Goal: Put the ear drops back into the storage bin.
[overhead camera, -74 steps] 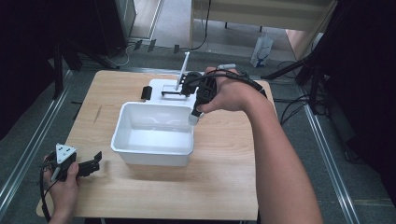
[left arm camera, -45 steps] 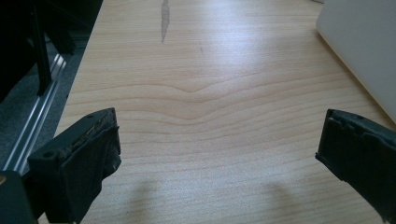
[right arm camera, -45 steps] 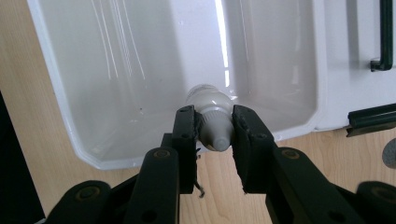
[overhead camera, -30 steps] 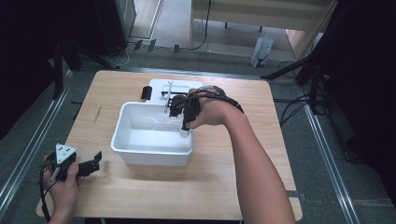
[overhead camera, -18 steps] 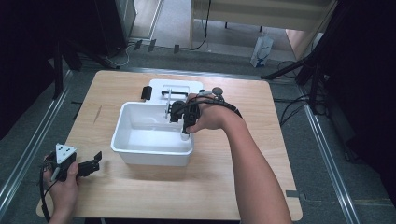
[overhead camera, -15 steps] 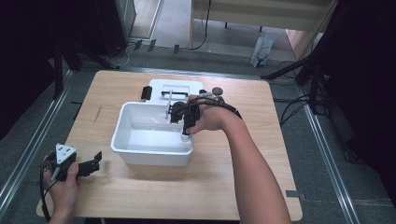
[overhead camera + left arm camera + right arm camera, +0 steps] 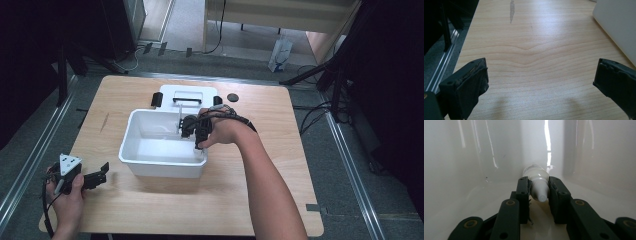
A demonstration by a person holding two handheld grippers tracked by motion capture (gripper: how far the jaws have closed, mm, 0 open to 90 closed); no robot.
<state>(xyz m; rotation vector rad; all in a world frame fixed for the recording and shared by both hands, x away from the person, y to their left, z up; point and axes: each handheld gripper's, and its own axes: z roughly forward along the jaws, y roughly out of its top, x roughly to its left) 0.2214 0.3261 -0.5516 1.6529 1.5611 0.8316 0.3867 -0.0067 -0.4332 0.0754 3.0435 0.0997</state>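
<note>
Right gripper (image 7: 538,192) pinches small white plastic bottle (image 7: 537,180) inside white plastic tub (image 7: 150,131); loosened pinch risks bottle rolling. Left gripper (image 7: 540,82) spread, idle.

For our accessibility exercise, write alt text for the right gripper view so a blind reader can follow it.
The right gripper has its two black jaws shut on a small white bottle, gripped near its capped tip, which points toward the camera. Around it rise the glossy inner walls of a white plastic tub, with the bottle low near the tub's floor.
</note>
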